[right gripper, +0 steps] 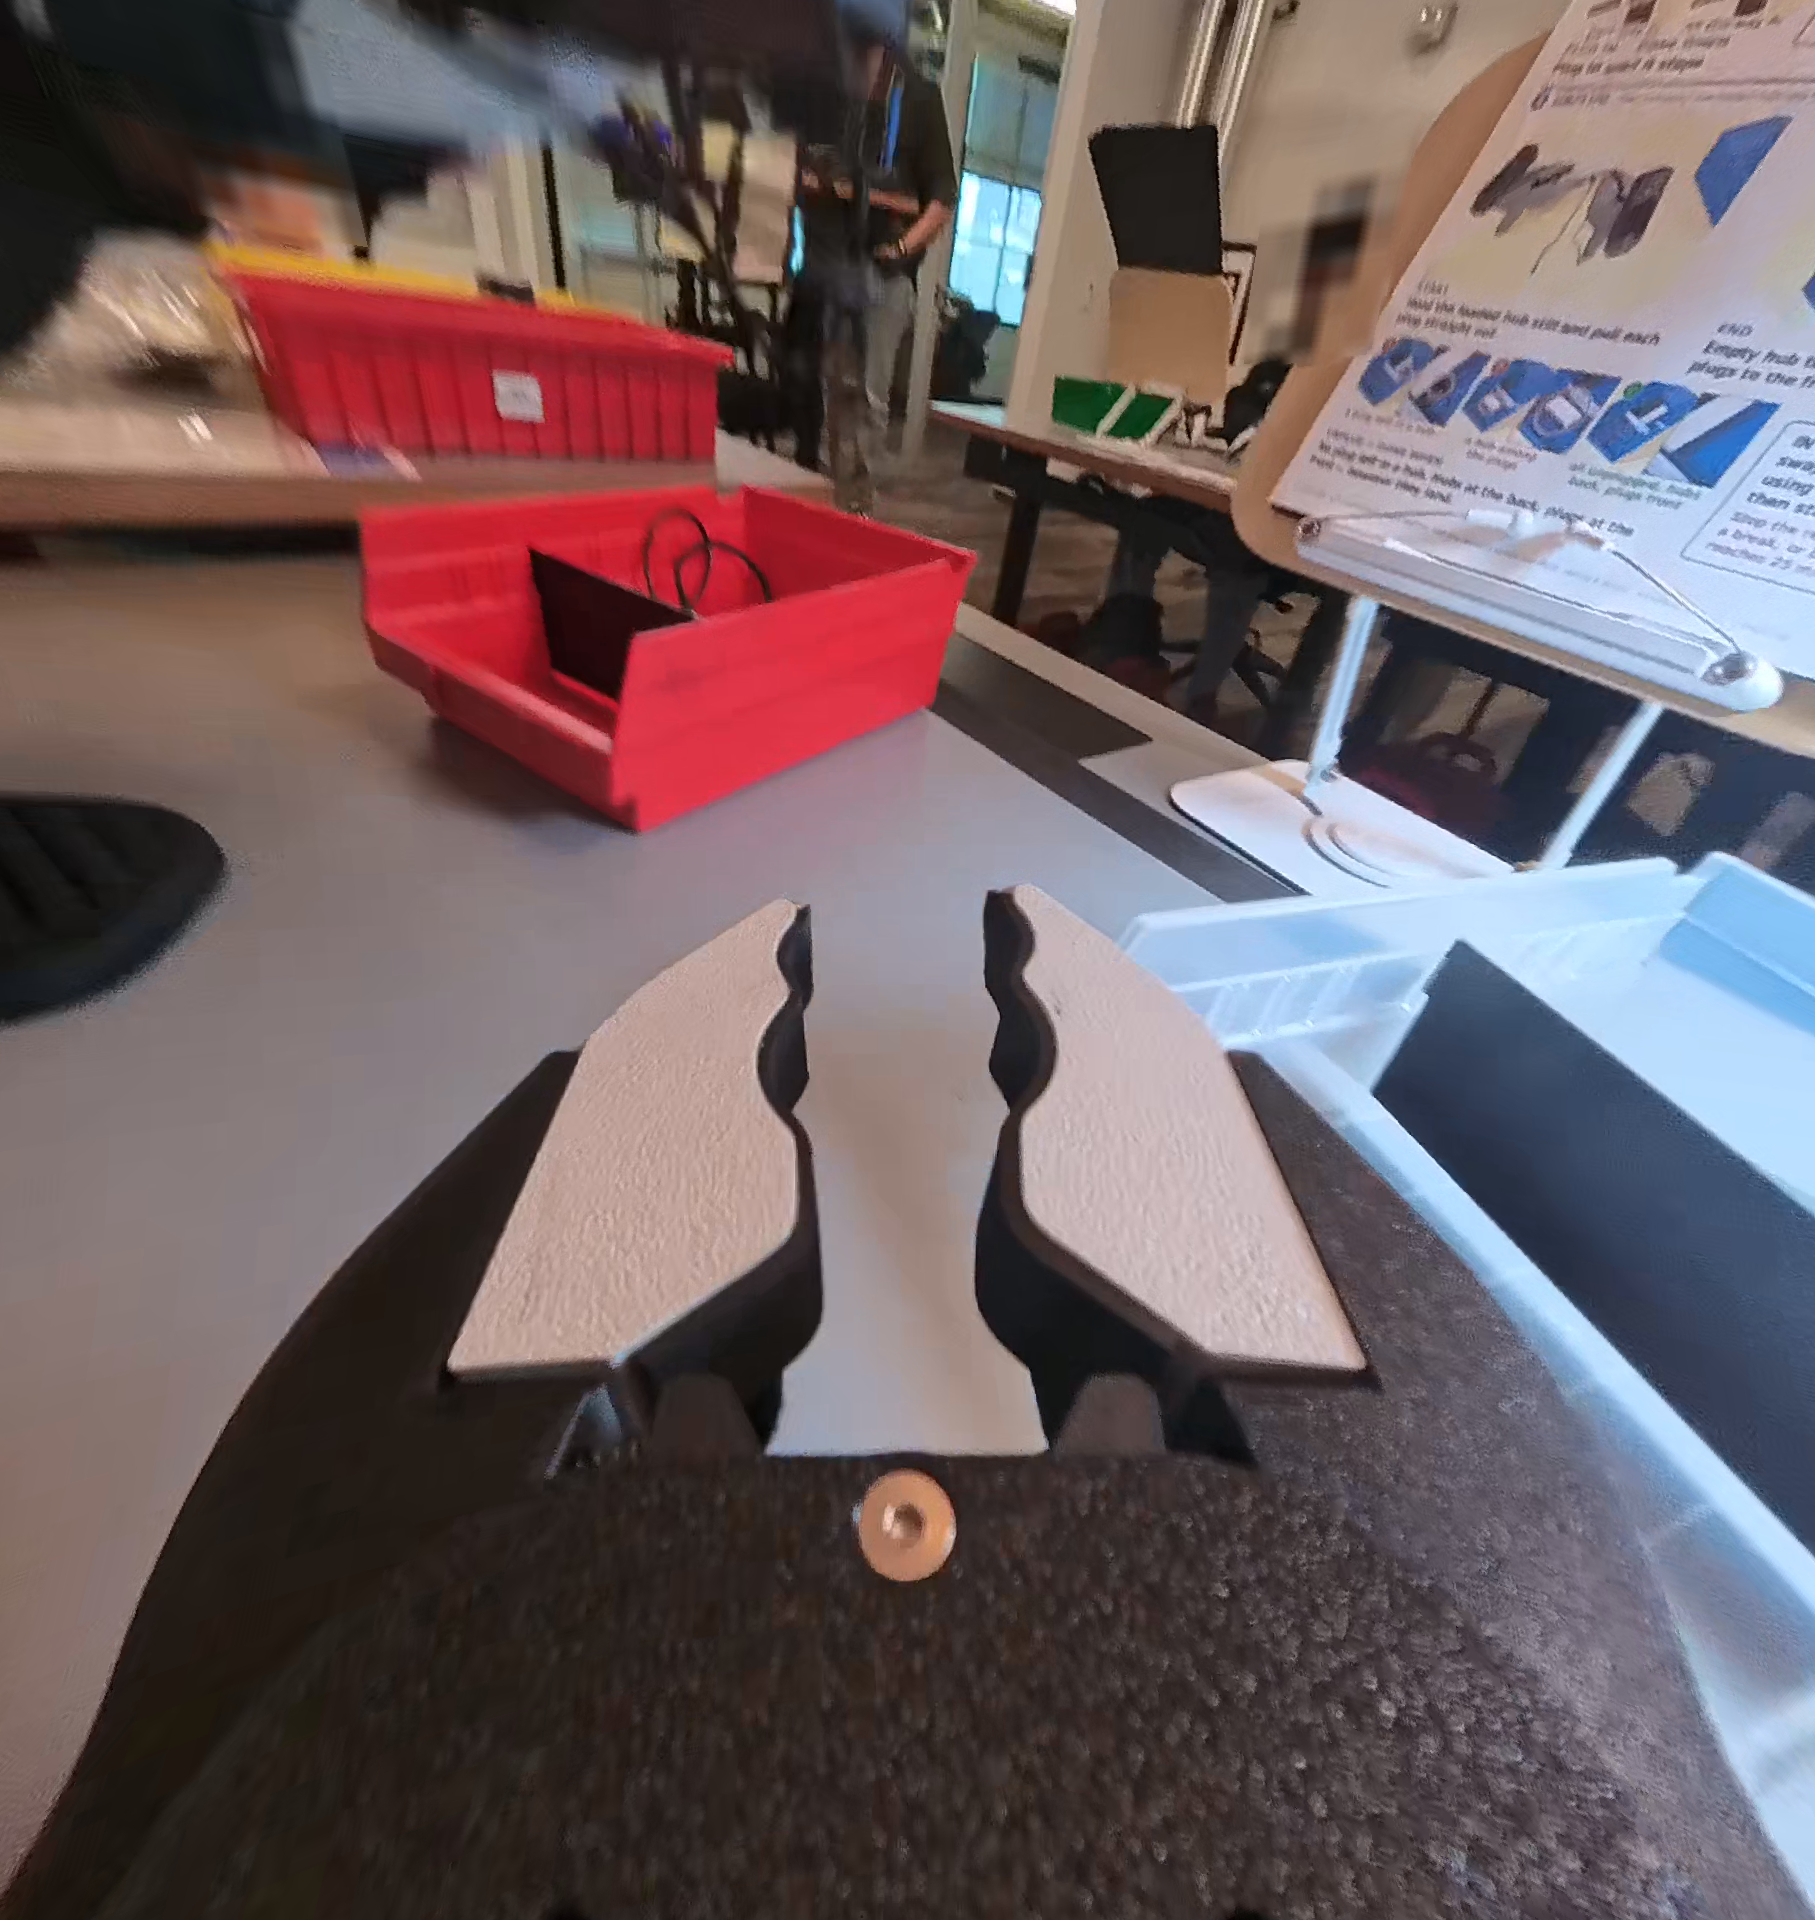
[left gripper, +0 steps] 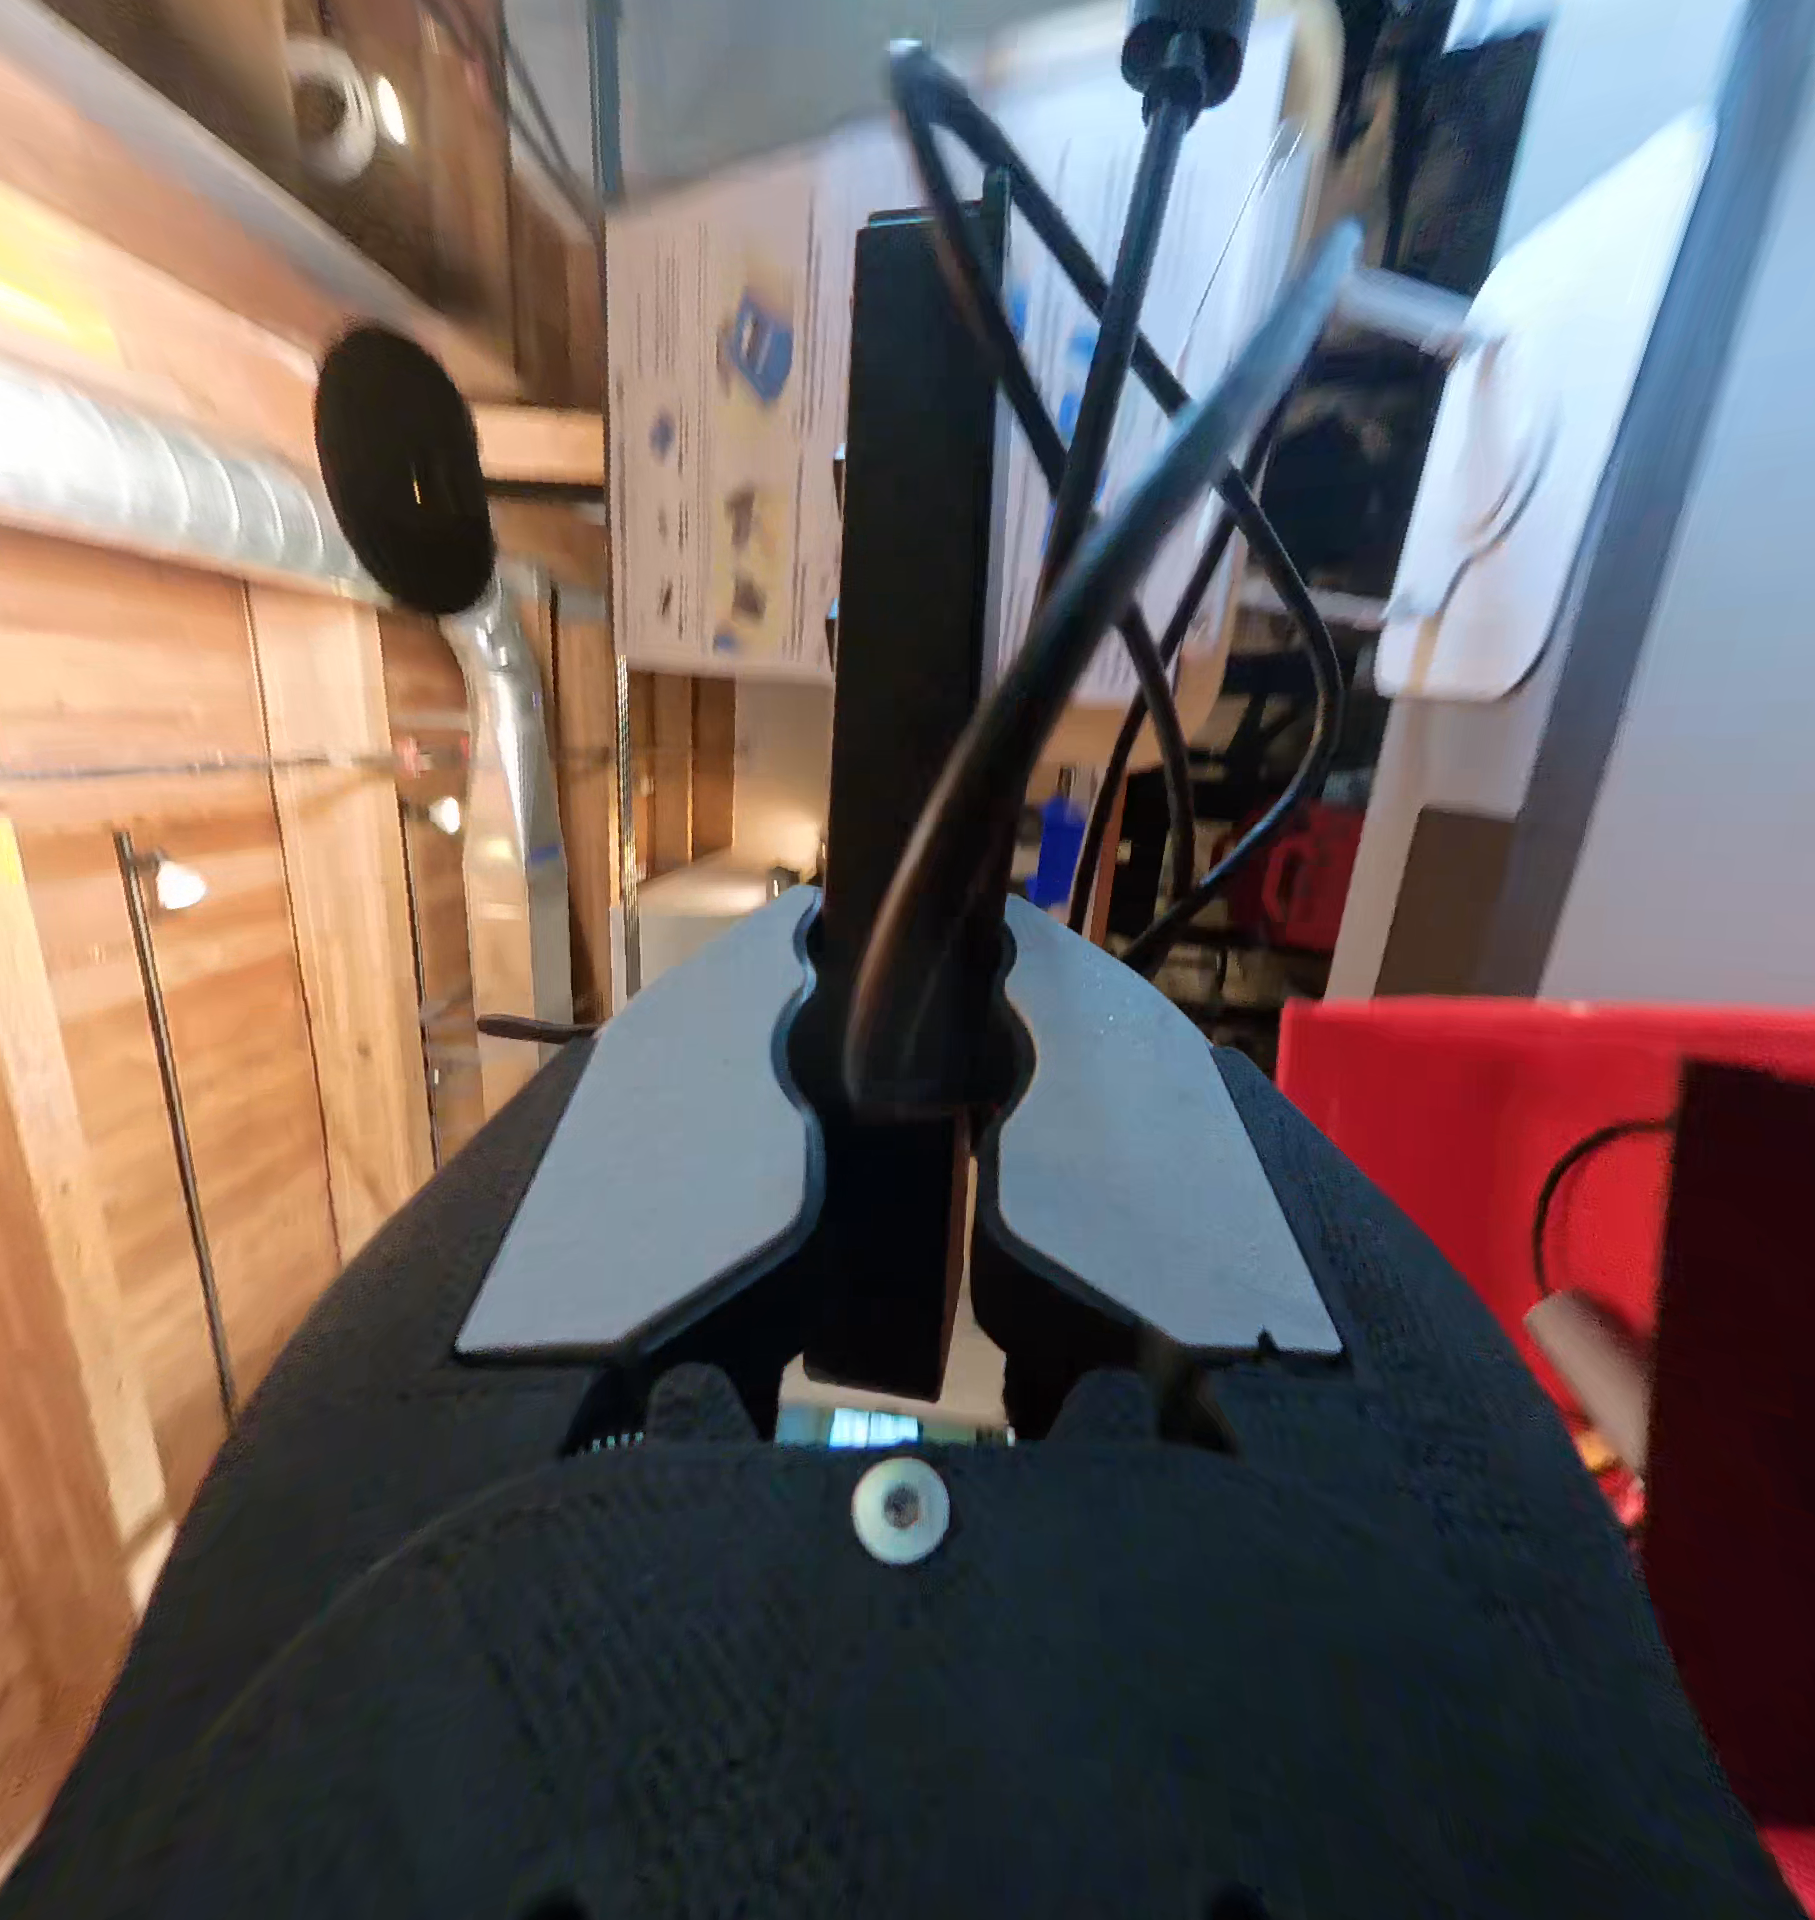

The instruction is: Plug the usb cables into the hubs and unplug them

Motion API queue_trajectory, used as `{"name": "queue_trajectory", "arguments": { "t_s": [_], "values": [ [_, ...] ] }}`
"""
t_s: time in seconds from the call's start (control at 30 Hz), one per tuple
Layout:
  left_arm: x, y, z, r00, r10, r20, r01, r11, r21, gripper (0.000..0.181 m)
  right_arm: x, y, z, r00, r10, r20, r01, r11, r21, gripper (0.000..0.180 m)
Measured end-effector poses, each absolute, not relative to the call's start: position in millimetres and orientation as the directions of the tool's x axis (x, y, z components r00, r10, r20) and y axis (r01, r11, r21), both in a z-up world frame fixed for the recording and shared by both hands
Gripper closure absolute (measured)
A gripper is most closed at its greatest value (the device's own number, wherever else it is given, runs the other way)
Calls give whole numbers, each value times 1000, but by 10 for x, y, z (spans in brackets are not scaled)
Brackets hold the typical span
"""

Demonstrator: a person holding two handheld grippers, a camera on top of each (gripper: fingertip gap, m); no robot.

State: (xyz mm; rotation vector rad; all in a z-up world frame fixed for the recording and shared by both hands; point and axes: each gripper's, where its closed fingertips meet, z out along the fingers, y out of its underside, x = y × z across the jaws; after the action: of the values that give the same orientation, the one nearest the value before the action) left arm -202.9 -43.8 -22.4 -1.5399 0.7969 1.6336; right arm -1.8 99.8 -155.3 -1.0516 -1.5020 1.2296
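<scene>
Clamping the slim black hub (left gripper: 918,665) upright between its jaws, the left gripper (left gripper: 908,1023) lifts it clear, probably so its dangling black cables (left gripper: 1111,436) can be reached. The right gripper (right gripper: 898,997) hovers over the grey table (right gripper: 383,935), parted and empty, seemingly ready to take a plug.

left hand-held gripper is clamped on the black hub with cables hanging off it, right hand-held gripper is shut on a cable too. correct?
Not quite. The right hand-held gripper is open and empty, with only bare grey table between its fingers, as the right wrist view shows. The left hand-held gripper is indeed clamped on the black hub, with black cables trailing from it.
</scene>
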Motion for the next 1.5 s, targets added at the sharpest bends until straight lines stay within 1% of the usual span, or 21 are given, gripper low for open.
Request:
{"name": "queue_trajectory", "arguments": {
  "t_s": [0.07,0.17,0.23,0.37,0.5,0.53,0.57,0.6,0.7,0.73,0.8,0.87,0.9,0.97,1.03,1.07,1.13,1.23,1.3,1.43,1.5],
  "values": [
    [-1656,-291,-467,-11,82,-997,-894,-447,-26,154,-1,965,-1479,-269,962,52,68,73,-995,143],
    [-1193,-122,-897,7,46,-999,-942,-334,-22,154,38,931,-1442,-345,937,-54,136,-7,-991,125],
    [-949,-37,-1180,8,16,-1000,-962,-274,-12,155,96,906,-1343,-389,918,-79,164,-15,-986,117],
    [-589,103,-1634,-20,-75,-997,-984,-172,32,154,156,725,-1344,-452,892,25,287,172,-942,108],
    [-325,186,-1788,-66,-126,-990,-994,-79,76,154,48,432,-1929,-540,832,129,453,416,-788,102],
    [-298,192,-1808,-71,-140,-988,-994,-71,81,154,42,337,-2074,-578,809,105,475,438,-764,105],
    [-291,191,-1817,-66,-150,-987,-994,-71,77,153,37,250,-2176,-607,791,76,479,441,-759,118],
    [-309,174,-1854,-45,-191,-981,-995,-81,62,151,18,209,-2254,-616,786,61,481,436,-761,119],
    [-363,120,-1821,74,-214,-974,-993,-108,-52,134,-24,94,-2339,-631,775,-41,466,336,-819,120],
    [-389,101,-1781,142,-221,-965,-985,-130,-115,128,-27,46,-2315,-639,762,-108,459,265,-848,120],
    [-457,55,-1596,281,-167,-945,-952,-169,-254,115,-14,-30,-2166,-654,688,-316,465,36,-884,120],
    [-611,-26,-1372,377,-77,-923,-912,-205,-356,116,-7,16,-2061,-650,616,-445,478,-124,-869,120],
    [-694,-66,-1286,456,-39,-889,-874,-209,-439,116,5,43,-2038,-653,595,-469,476,-159,-865,120],
    [-871,-114,-1210,692,26,-722,-704,-200,-682,119,21,70,-1939,-661,553,-507,459,-236,-856,120],
    [-946,-127,-1288,904,-14,-426,-422,-172,-890,114,20,91,-1792,-677,532,-510,406,-307,-860,121],
    [-937,-129,-1341,965,-64,-253,-260,-160,-952,114,19,101,-1740,-684,544,-485,370,-314,-874,121],
    [-843,-130,-1449,977,-200,67,34,-166,-985,118,26,103,-1661,-702,592,-397,275,-289,-917,121],
    [-673,-134,-1561,849,-371,377,313,-222,-923,127,59,73,-1557,-722,606,-334,186,-296,-937,121],
    [-557,-140,-1539,790,-449,418,361,-210,-909,128,63,47,-1551,-722,629,-289,142,-274,-951,121],
    [-240,-138,-1516,791,-539,289,230,-176,-957,115,39,-51,-1647,-713,672,-199,97,-187,-978,121],
    [-144,-112,-1510,794,-549,261,210,-156,-965,115,25,-110,-1720,-716,672,-190,117,-152,-981,121]
  ]
}}
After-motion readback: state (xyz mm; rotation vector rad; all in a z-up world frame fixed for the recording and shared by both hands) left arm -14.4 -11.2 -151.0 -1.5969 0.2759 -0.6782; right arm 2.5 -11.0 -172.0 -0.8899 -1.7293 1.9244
